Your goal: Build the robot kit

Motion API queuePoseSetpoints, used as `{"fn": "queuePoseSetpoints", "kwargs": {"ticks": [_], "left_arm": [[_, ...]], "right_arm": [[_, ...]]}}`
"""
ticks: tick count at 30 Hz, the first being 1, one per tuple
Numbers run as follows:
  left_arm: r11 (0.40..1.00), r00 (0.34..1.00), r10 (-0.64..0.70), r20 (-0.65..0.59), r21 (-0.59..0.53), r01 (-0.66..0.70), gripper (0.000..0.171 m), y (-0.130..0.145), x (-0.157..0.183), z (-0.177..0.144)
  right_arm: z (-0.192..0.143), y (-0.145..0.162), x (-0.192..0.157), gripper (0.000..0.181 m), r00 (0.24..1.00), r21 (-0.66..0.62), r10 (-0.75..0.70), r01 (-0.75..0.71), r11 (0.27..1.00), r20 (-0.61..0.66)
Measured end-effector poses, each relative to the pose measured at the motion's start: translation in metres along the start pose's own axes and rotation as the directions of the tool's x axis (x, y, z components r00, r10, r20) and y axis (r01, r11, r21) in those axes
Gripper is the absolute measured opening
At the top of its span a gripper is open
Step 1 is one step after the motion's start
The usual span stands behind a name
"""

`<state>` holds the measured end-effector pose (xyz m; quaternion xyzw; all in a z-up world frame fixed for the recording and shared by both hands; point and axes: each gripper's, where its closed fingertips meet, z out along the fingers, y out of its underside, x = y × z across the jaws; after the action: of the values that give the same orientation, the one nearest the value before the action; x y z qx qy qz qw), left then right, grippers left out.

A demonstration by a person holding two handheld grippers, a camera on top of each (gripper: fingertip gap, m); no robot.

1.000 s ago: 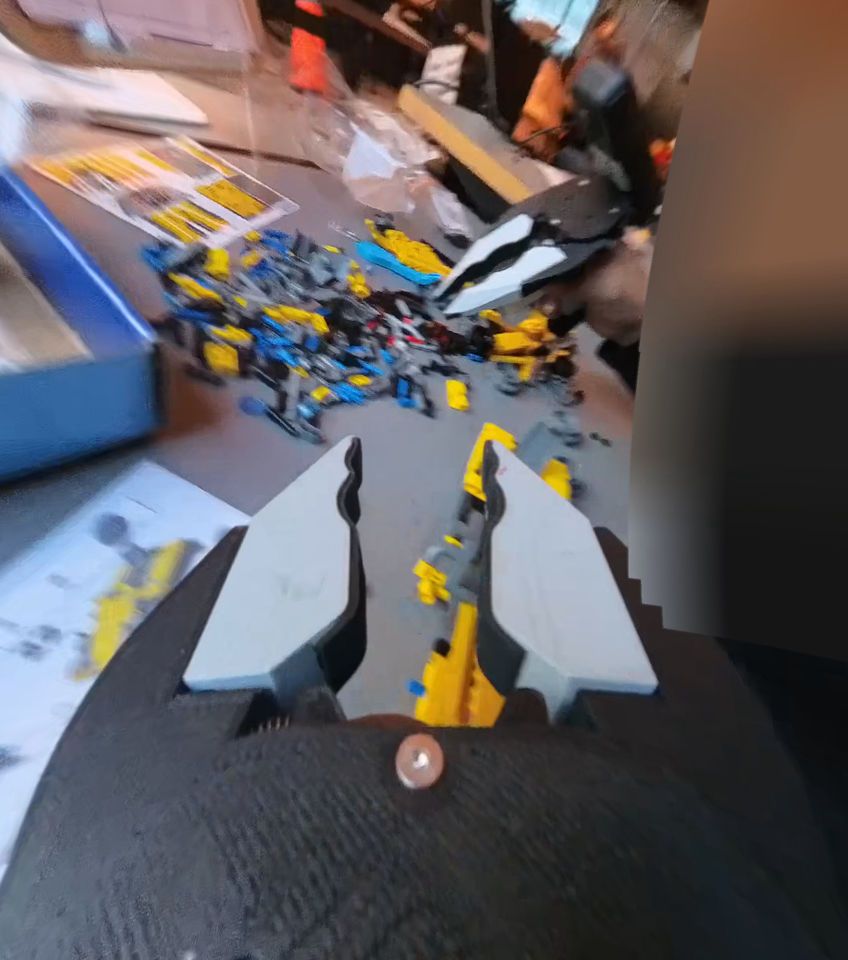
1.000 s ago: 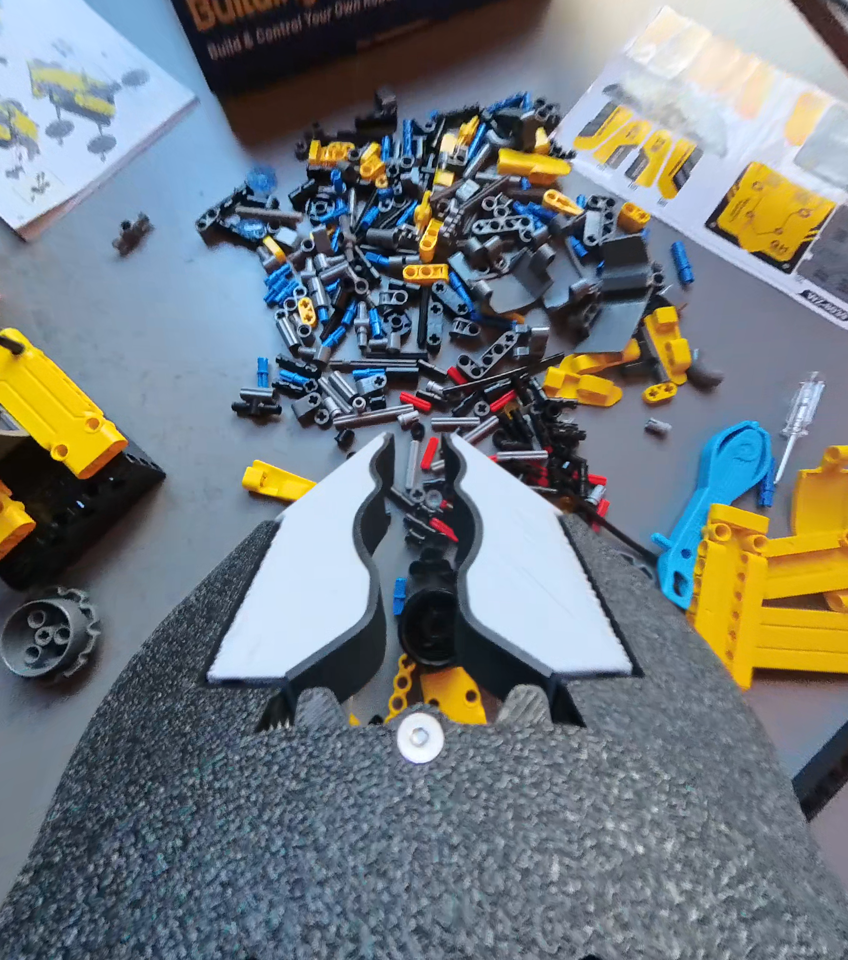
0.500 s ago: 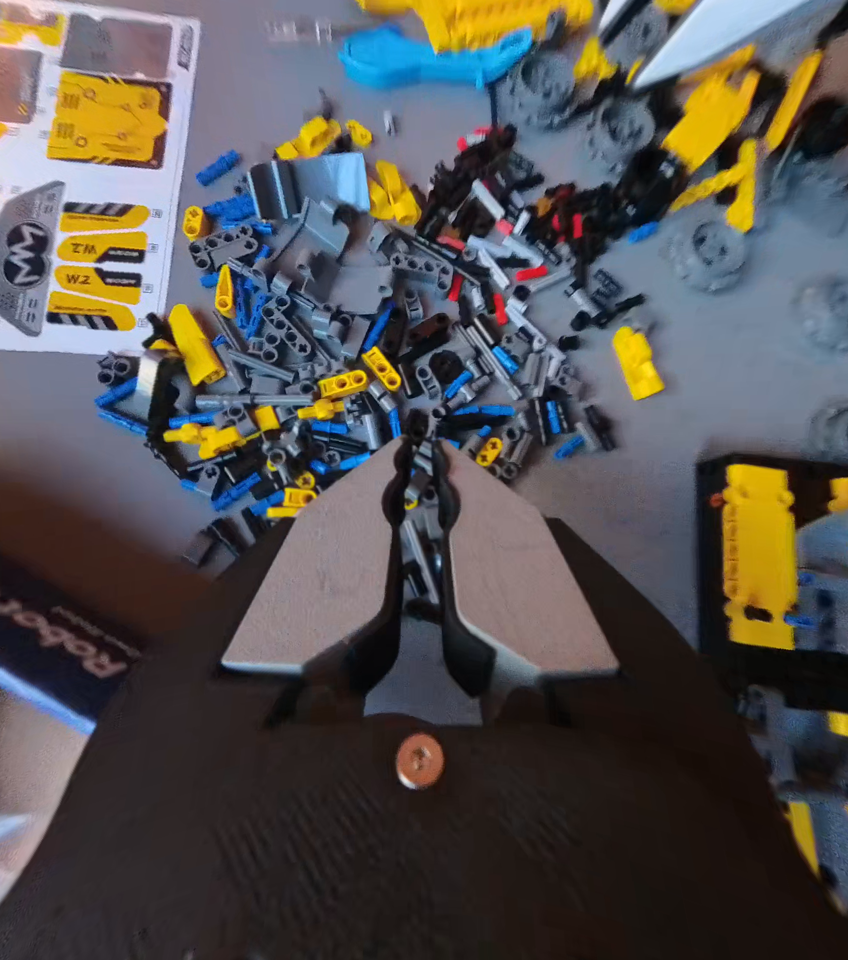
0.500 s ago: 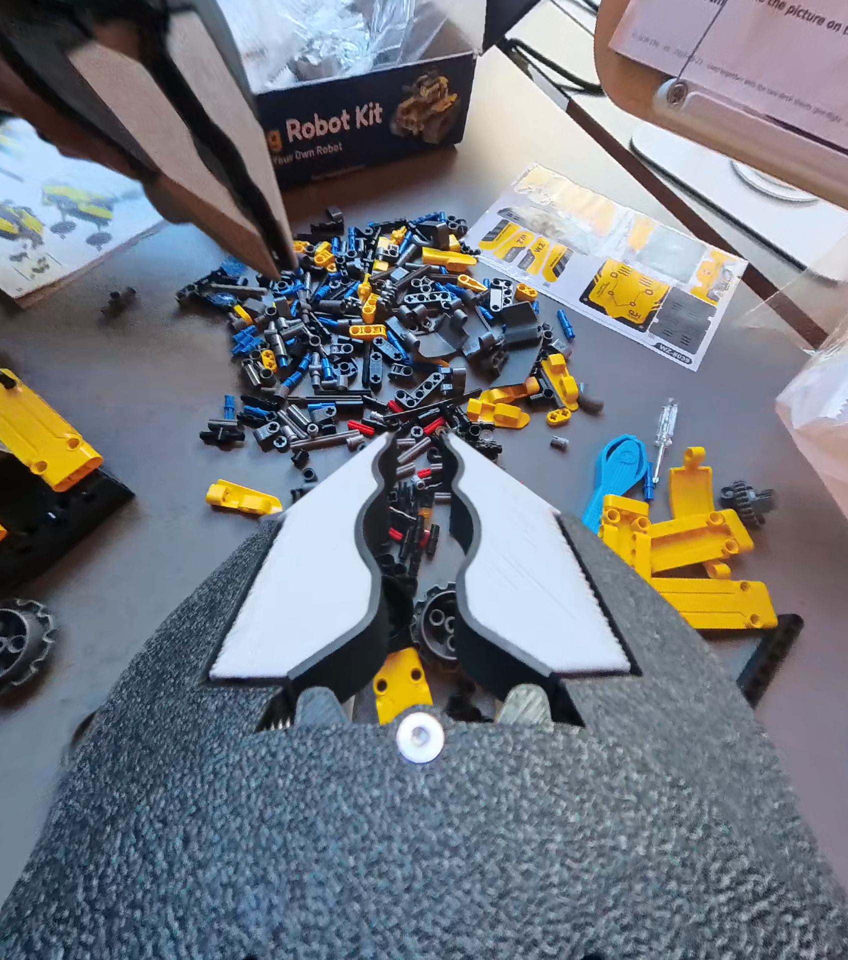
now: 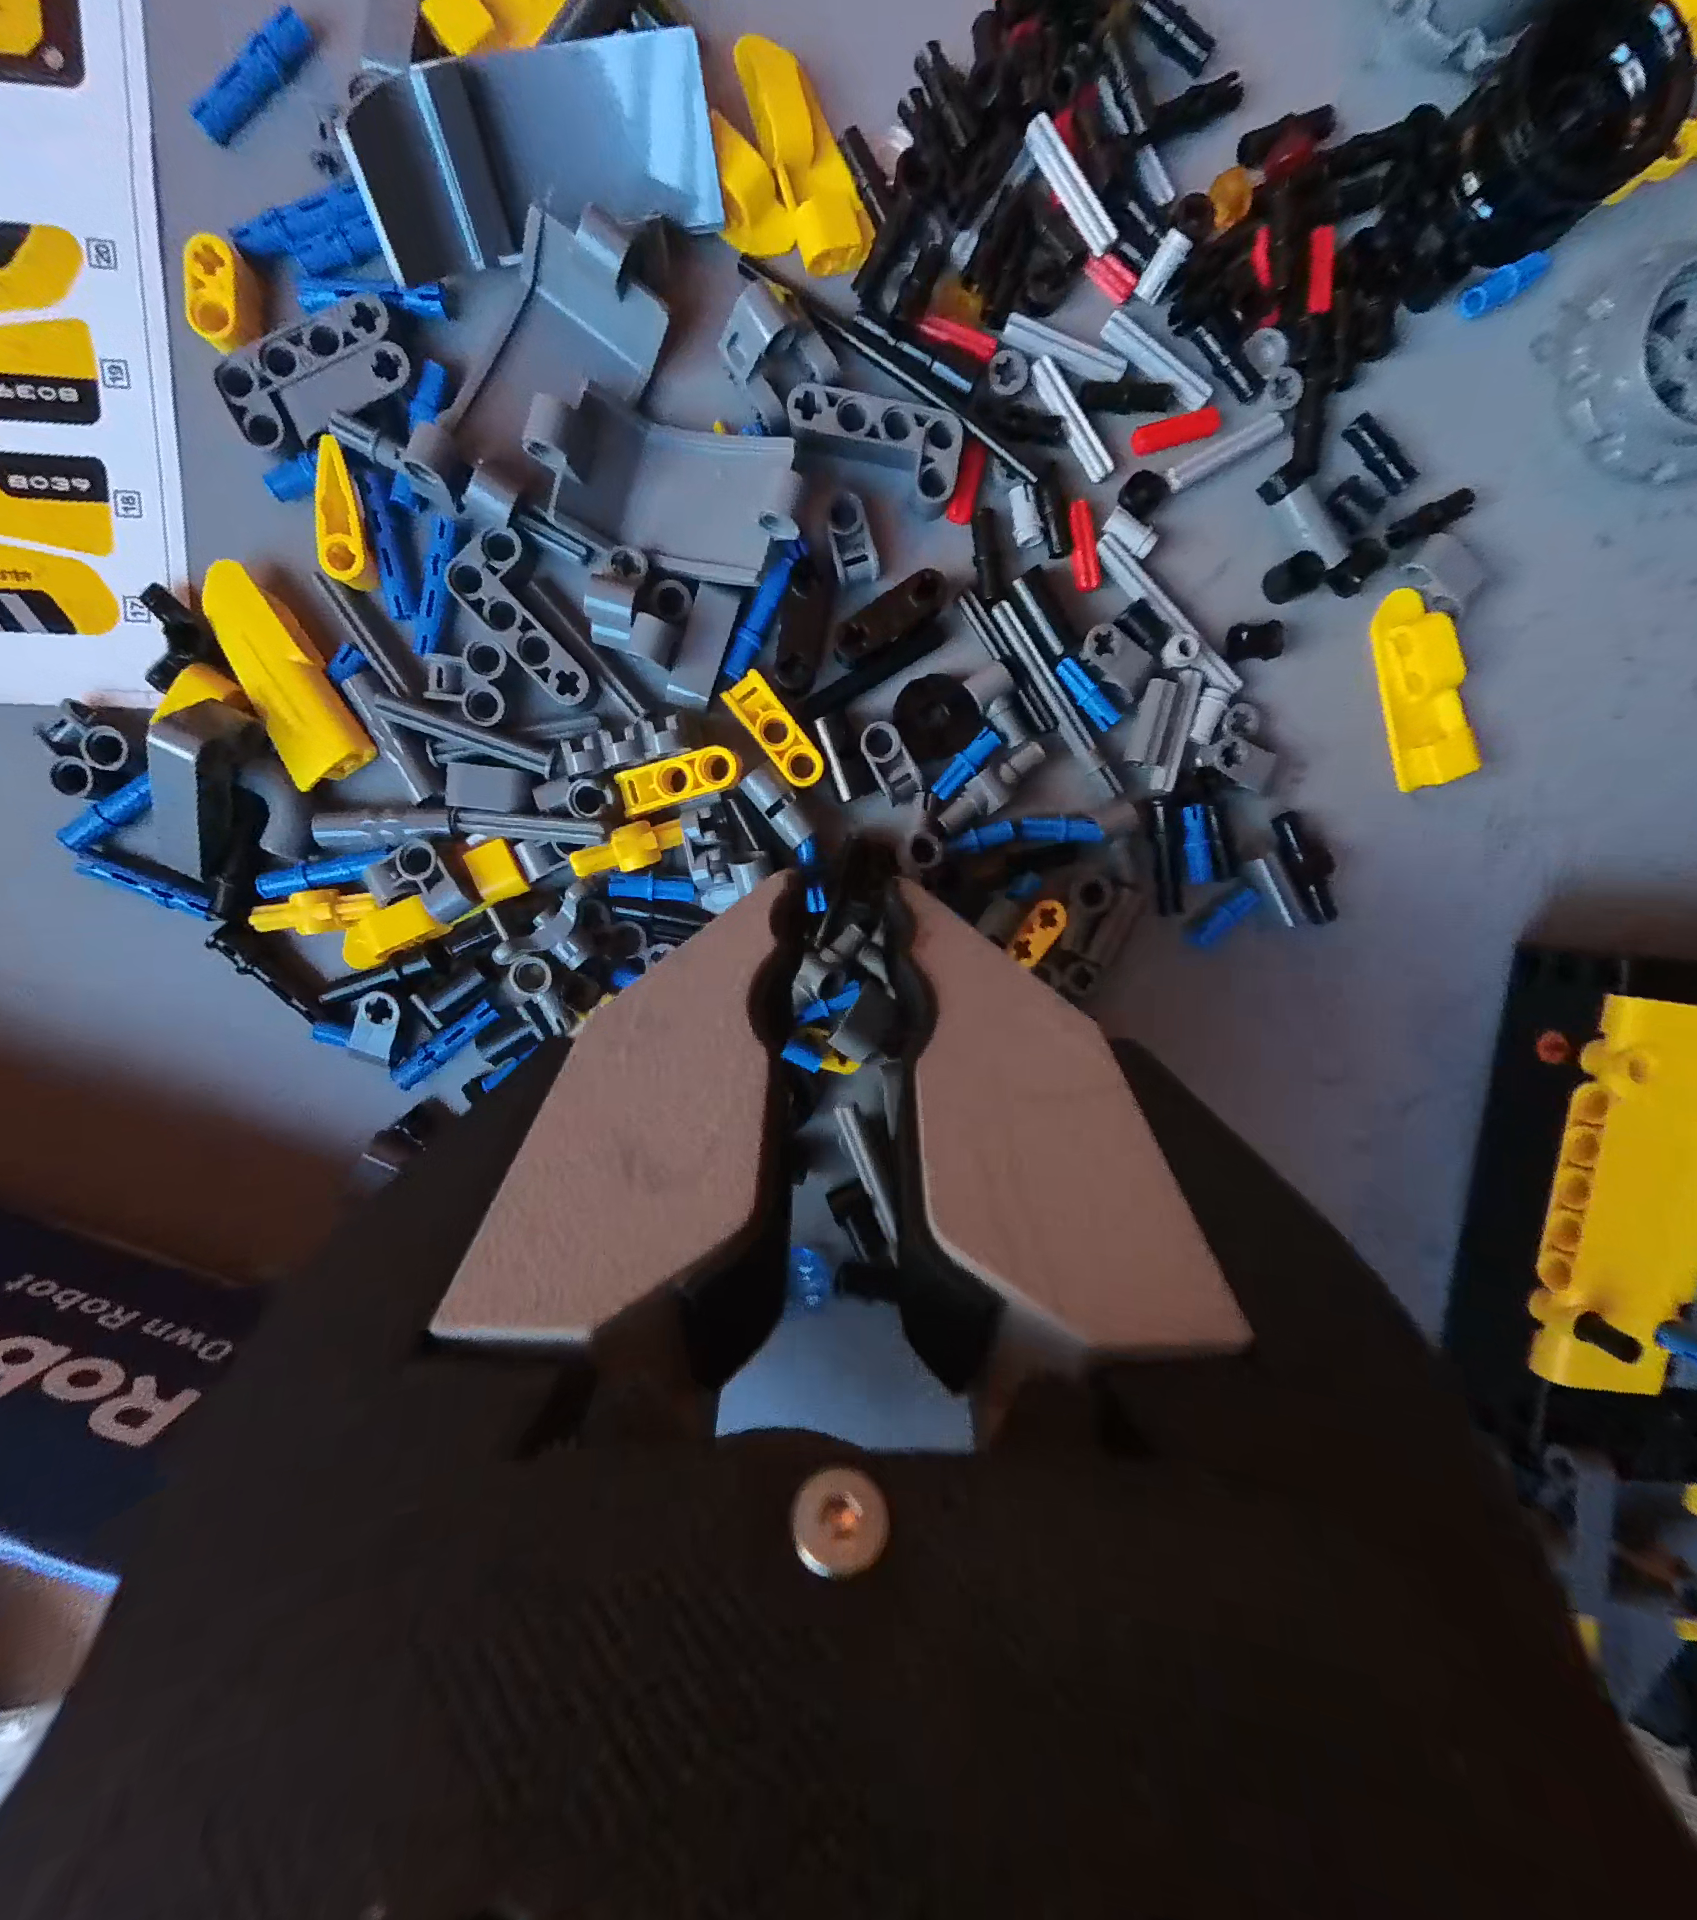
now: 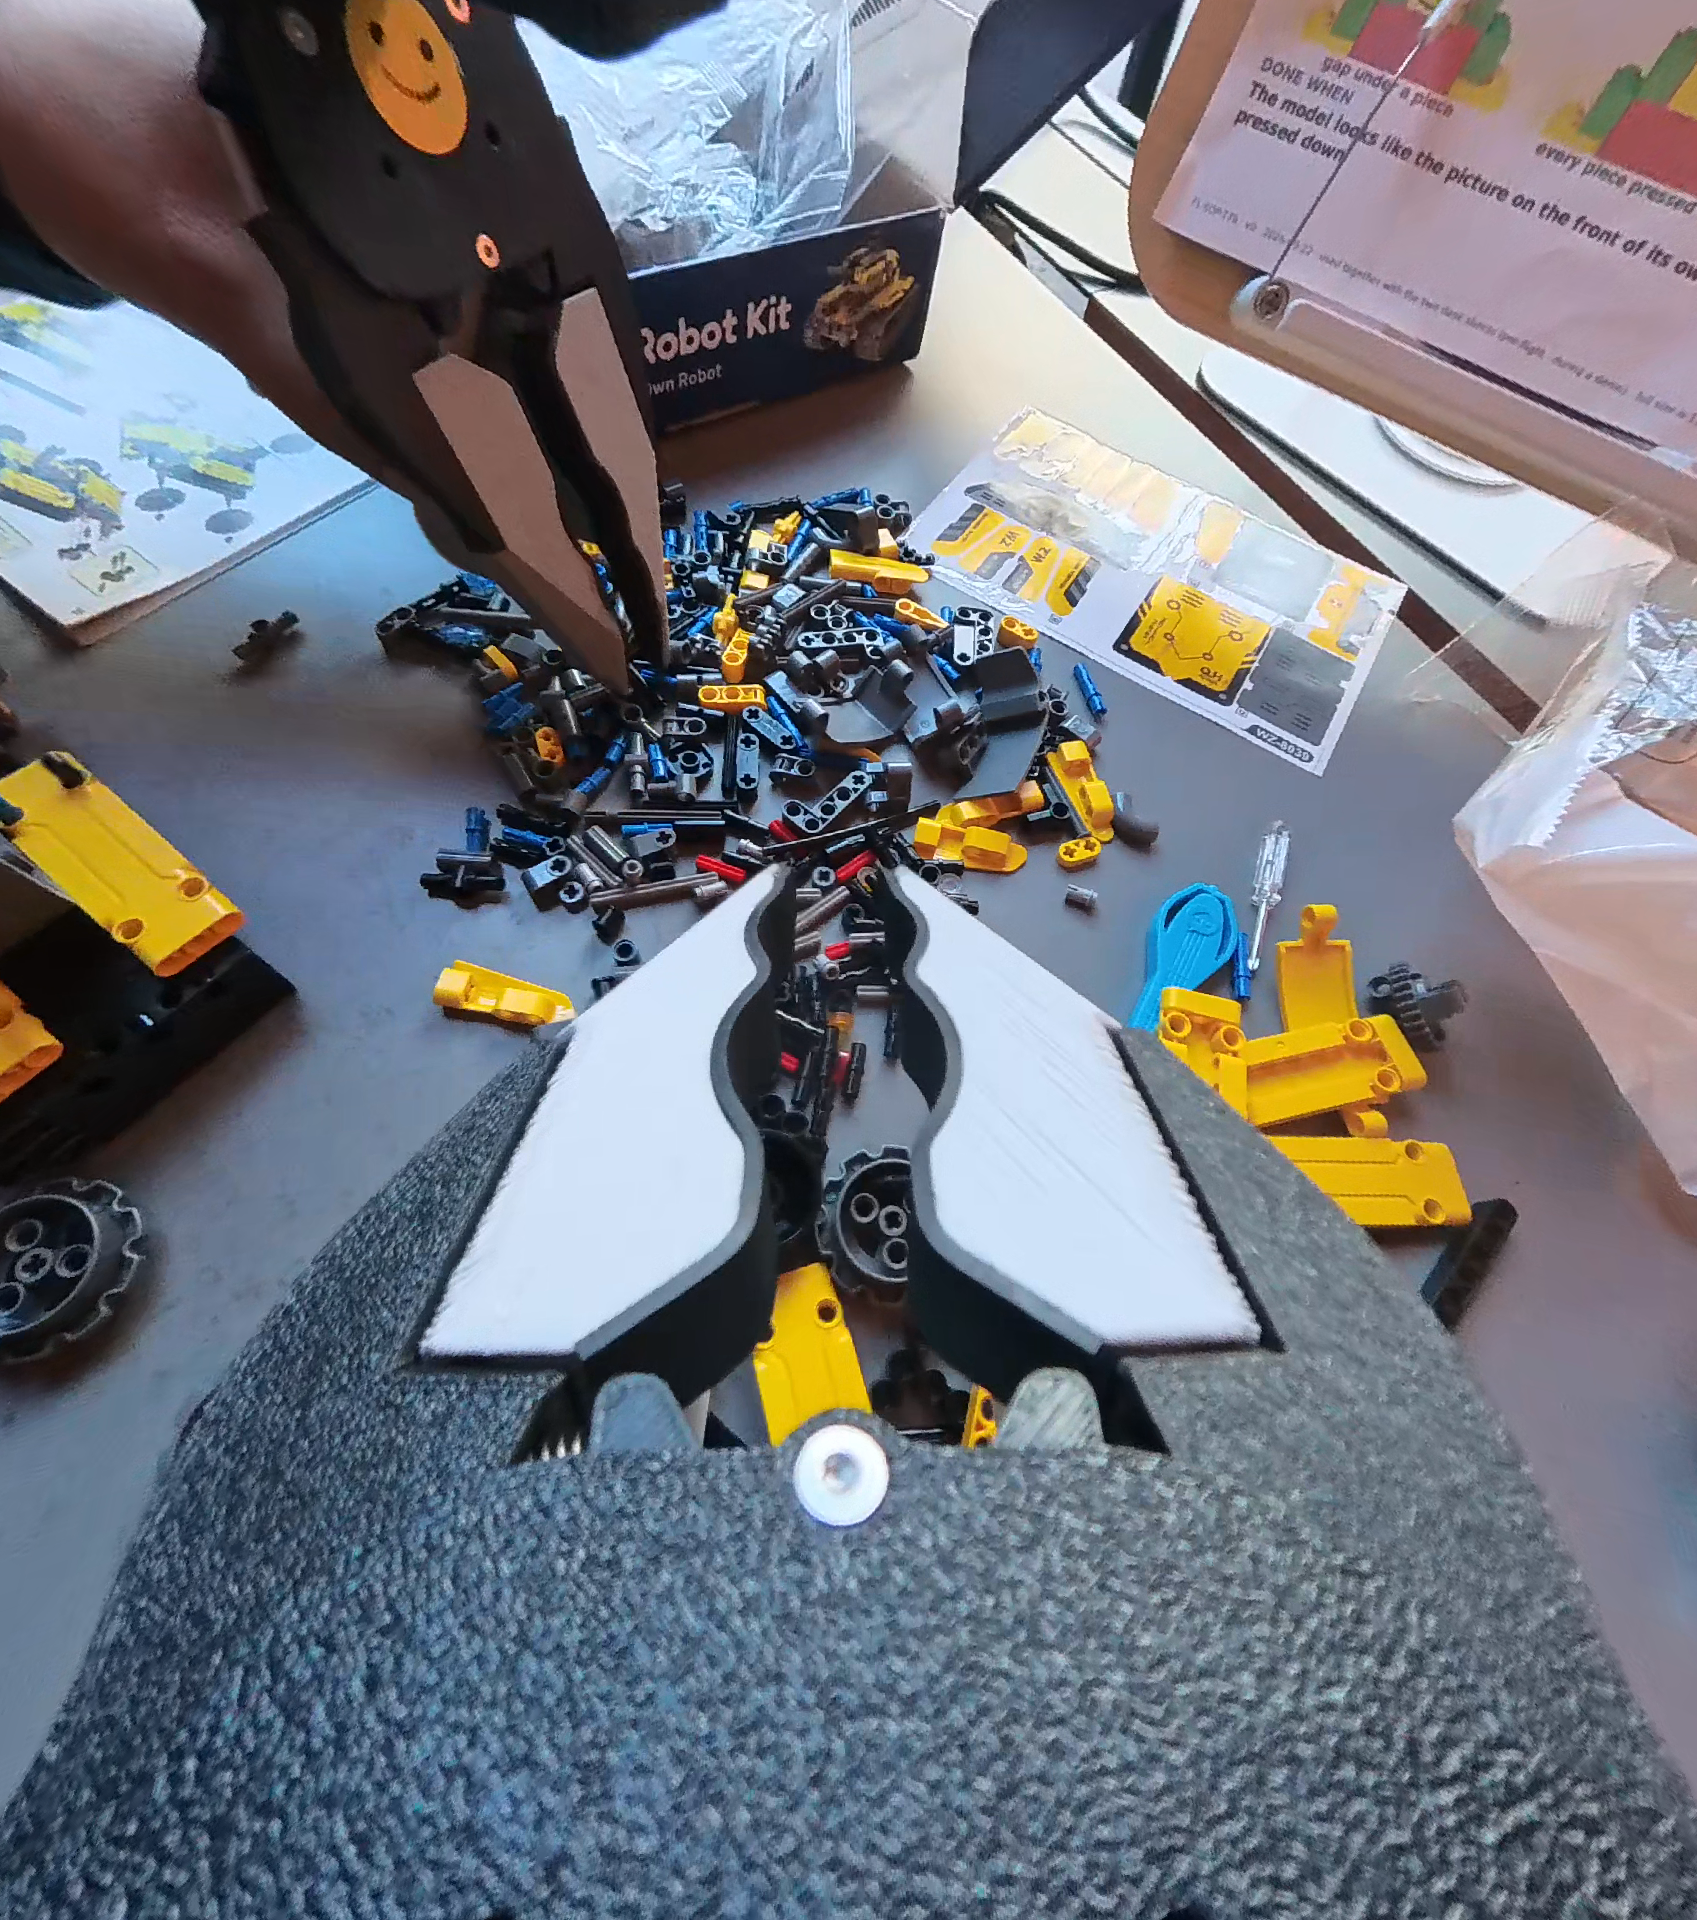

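Left gripper (image 6: 641, 665): tips driven down into the near-left edge of the pile of loose building pieces (image 6: 771, 717); its two fingers are drawn close with only a narrow slit between them. In its own view (image 5: 844, 904) small grey and blue pieces sit in that slit, but I cannot tell whether any is actually pinched.

Right gripper (image 6: 828, 894): hangs above the pile's near edge, fingers parted a little, nothing between them; black and red pins lie on the table below the gap.

Landmark: the pile, in the middle of the grey table (image 6: 324, 790).

Around the pile: sticker sheet (image 6: 1166, 582) to its right; dark kit box (image 6: 782, 322) behind it; instruction booklet (image 6: 96, 457) behind-left; half-built yellow and black model (image 6: 44, 935) to the left; blue separator tool (image 6: 1187, 945) and small clear screwdriver (image 6: 1270, 873) near-right.

Counts: two grippers; one lone yellow curved piece (image 6: 501, 997) near-left of the pile; two dark toothed wheels, one (image 6: 44, 1268) left of the right gripper, one (image 6: 875, 1216) under it; yellow panels (image 6: 1322, 1081) near-right, about four, overlapping so not certain.

Risk: the pieces are tiny and tangled, so closed tips could catch two at once or squeeze a pin sideways and flick it off the table; pushing deeper would scatter the pile.
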<state>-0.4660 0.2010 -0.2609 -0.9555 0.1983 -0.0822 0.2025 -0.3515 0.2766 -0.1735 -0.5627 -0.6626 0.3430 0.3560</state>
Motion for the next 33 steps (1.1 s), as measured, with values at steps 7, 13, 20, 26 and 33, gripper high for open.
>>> {"fn": "queuePoseSetpoints", "kwargs": {"ticks": [7,13,20,26,33], "left_arm": [[0.999,1.000,0.014,0.025,-0.039,-0.013,0.009,0.006,0.002,0.003],[0.970,0.981,0.173,0.094,0.158,-0.186,0.009,-0.006,0.014,-0.019],[0.963,0.956,0.203,0.212,0.135,-0.234,0.010,0.015,0.007,-0.010],[0.960,0.958,0.200,0.207,0.155,-0.234,0.022,0.008,0.005,-0.017],[0.967,0.961,0.202,0.188,0.120,-0.226,0.014,0.019,0.004,-0.020]], "right_arm": [[-0.007,-0.005,-0.003,0.015,1.000,0.028,-0.005,0.005,1.000,0.002],[-0.007,-0.004,-0.004,0.015,1.000,0.027,-0.001,0.001,1.000,0.008],[0.006,0.007,-0.013,0.015,0.999,-0.025,-0.004,0.005,1.000,0.047],[0.007,0.007,-0.013,0.015,0.999,-0.025,-0.008,0.009,1.000,0.043],[0.005,0.006,-0.013,0.015,0.999,-0.020,-0.006,0.007,1.000,0.042]]}}
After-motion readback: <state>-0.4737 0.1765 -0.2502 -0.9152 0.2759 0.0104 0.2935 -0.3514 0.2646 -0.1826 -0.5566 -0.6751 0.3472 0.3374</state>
